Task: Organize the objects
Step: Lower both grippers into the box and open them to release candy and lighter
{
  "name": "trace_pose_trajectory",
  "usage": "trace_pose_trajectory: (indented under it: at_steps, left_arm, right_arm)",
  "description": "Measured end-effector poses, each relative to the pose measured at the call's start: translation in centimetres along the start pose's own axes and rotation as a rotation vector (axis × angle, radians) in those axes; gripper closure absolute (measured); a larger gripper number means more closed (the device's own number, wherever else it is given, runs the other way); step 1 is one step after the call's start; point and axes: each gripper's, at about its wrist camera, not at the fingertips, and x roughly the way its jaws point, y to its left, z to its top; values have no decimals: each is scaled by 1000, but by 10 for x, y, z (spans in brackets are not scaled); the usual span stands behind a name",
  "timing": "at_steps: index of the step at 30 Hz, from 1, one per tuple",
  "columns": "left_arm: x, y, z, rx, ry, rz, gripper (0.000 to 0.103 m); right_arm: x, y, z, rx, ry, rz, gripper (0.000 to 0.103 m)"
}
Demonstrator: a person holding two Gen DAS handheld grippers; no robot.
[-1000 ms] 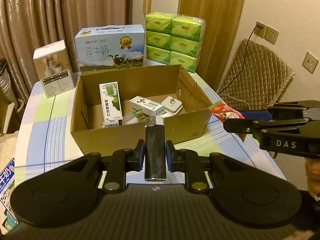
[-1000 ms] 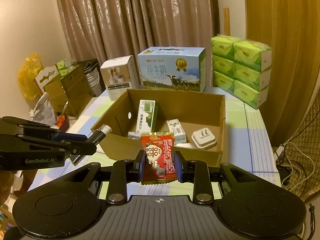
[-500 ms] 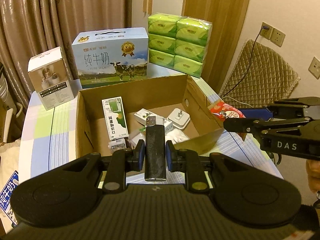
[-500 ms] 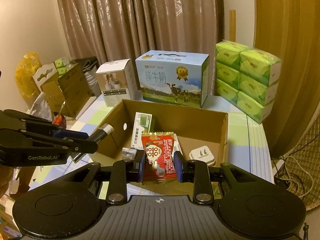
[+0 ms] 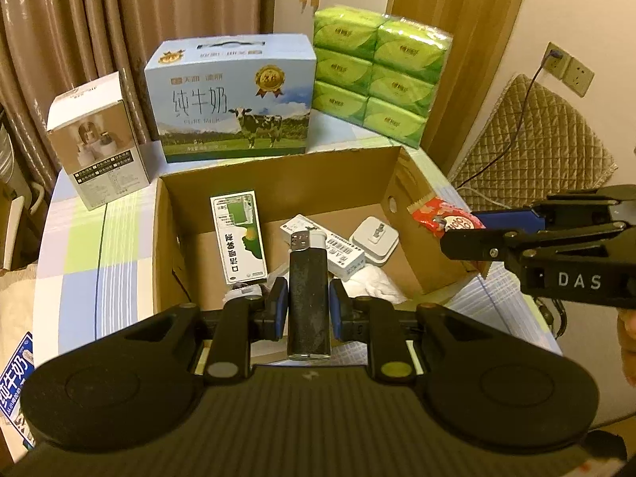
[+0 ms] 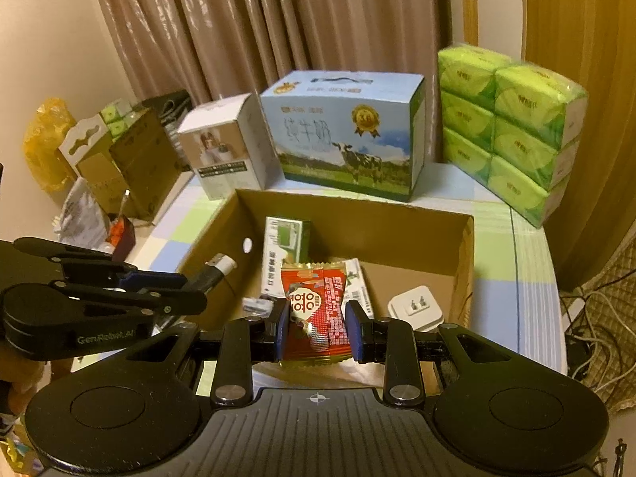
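Both hands are hanging over the near edge of the cardboard box [image 5: 278,183], each carrying something that is not yet in it. The left claw [image 5: 308,306] is pinching a black lighter [image 5: 309,298] upright between its pads, and the right claw [image 6: 316,328] is clamping a red snack packet [image 6: 314,310] by its sides. Several things are already lying inside the box: a green-and-white carton [image 5: 238,238] leaning against the back wall, a small white labelled box [image 5: 338,252], a white plug adapter [image 5: 375,238], and what looks like crumpled white tissue [image 5: 371,284], though the claws are hiding part of it. So the sorting seems well under way, with these two pieces left to drop in. The box is sitting on a table [image 5: 91,238] covered in a pastel checked cloth, with a milk carton case [image 5: 234,99], a stack of green tissue packs [image 5: 377,79] and a small white product box [image 5: 99,139] standing behind it. Brown curtains [image 6: 238,20] are hanging at the back.
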Motion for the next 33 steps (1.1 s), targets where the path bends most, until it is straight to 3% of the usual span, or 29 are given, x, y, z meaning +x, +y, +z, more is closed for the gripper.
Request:
trace_pose_trajectory:
  at_steps: [12, 33]
  left_arm:
    - [36, 18, 15, -24, 59, 8, 86]
    - [73, 27, 23, -54, 70, 24, 86]
  right_arm:
    - [32, -18, 5, 16, 47, -37, 76]
    - [60, -28, 12, 33, 60, -56, 76]
